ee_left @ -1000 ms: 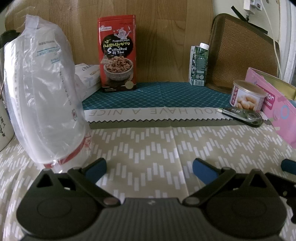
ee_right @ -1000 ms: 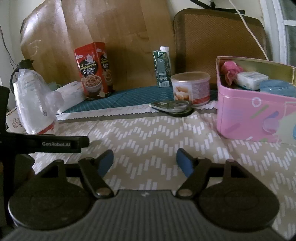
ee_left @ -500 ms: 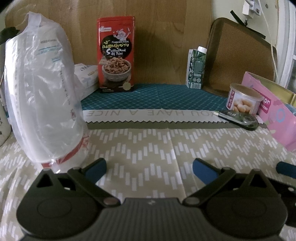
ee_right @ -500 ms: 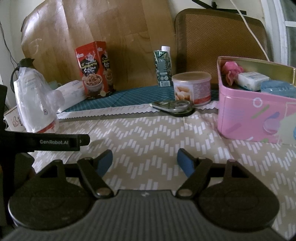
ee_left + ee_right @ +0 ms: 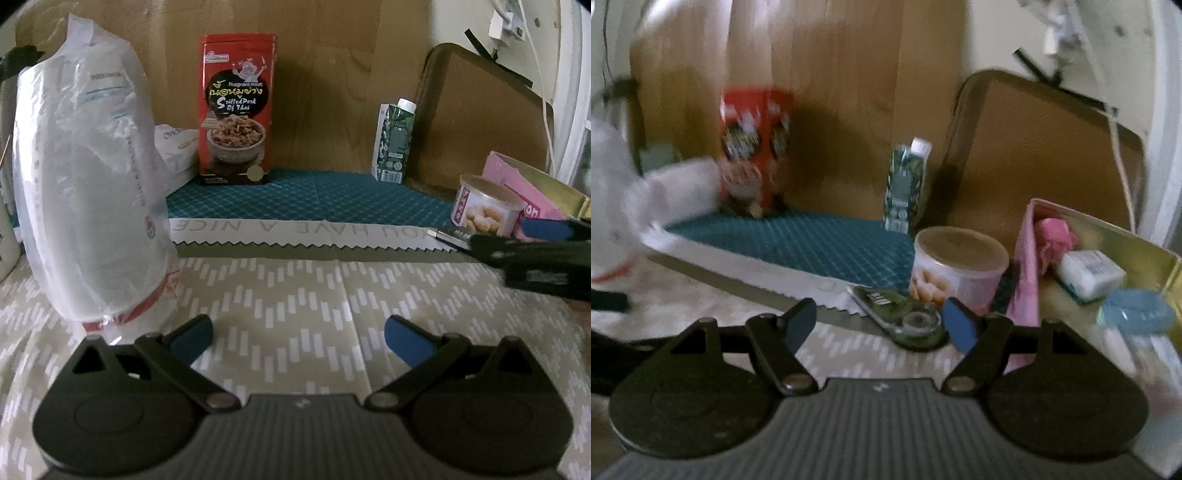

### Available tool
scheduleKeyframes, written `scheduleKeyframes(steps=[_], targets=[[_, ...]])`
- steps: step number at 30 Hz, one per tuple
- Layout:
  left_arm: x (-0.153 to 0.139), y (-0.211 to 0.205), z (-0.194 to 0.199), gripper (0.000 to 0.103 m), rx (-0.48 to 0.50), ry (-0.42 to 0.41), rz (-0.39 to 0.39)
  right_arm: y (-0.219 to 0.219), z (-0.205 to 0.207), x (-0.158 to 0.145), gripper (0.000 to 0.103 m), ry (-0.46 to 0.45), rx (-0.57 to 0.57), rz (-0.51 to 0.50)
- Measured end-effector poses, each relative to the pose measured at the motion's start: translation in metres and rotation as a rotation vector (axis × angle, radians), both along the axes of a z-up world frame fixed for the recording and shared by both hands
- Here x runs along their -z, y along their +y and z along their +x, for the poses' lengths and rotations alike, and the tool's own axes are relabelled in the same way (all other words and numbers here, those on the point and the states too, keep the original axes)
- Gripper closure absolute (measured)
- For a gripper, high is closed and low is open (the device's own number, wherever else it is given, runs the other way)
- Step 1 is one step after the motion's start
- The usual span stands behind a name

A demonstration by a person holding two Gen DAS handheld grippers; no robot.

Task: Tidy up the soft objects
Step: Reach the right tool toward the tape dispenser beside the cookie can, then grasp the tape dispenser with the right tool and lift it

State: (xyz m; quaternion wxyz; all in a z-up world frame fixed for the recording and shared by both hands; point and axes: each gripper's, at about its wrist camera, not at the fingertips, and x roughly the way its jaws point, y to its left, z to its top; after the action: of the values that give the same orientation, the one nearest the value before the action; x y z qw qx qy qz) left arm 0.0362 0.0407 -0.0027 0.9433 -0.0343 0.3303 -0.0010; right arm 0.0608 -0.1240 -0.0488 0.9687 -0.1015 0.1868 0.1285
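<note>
- A clear plastic bag (image 5: 88,192) of soft white stuff stands upright at the near left of the table (image 5: 295,295), on the chevron-patterned cloth; in the right wrist view it is only a white blur at the left edge.
- The left gripper (image 5: 297,338) hovers low over the cloth just right of that bag, jaws spread wide with nothing between them.
- Behind the bag lies a white packet (image 5: 177,151), partly hidden, on the teal mat (image 5: 295,199).
- A red snack box (image 5: 236,110) stands upright at the far middle, against the wooden board.
- Further right stands a small green carton (image 5: 393,142) with a white cap, beside a brown woven cushion (image 5: 1041,155).
- The right gripper (image 5: 879,325) is over the near right of the table, jaws open and holding nothing; this view is blurred.
- Between its fingertips and just beyond lies a flat dark gadget (image 5: 901,314), with a round can (image 5: 956,266) right behind it.
- At the far right sits a pink tin (image 5: 1023,266), open, holding a pink soft item (image 5: 1054,240), a white packet-like block (image 5: 1089,273) and a pale blue item (image 5: 1137,312).
</note>
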Motion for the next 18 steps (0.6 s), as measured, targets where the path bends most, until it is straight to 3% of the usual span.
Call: scheduleKeyframes(steps=[3, 6, 10, 14, 18], targets=[[0.0, 0.001, 0.0, 0.0, -0.003, -0.004, -0.013, 0.011, 0.023, 0.007, 0.026, 0.018, 0.006, -0.112], [-0.001, 0.003, 0.001, 0.0, -0.007, -0.008, -0.028, 0.015, 0.038, 0.012, 0.025, 0.077, 0.027, -0.163], [-0.001, 0.006, 0.001, 0.0, -0.011, -0.014, -0.049, 0.007, 0.055, 0.003, 0.026, 0.161, 0.021, -0.109], [-0.002, 0.01, 0.0, 0.0, -0.02, -0.022, -0.075, 0.011, 0.039, -0.002, 0.071, 0.146, -0.016, -0.13], [-0.002, 0.011, -0.001, 0.0, -0.02, -0.023, -0.081, 0.025, -0.002, 0.006, 0.079, 0.081, -0.098, -0.18]])
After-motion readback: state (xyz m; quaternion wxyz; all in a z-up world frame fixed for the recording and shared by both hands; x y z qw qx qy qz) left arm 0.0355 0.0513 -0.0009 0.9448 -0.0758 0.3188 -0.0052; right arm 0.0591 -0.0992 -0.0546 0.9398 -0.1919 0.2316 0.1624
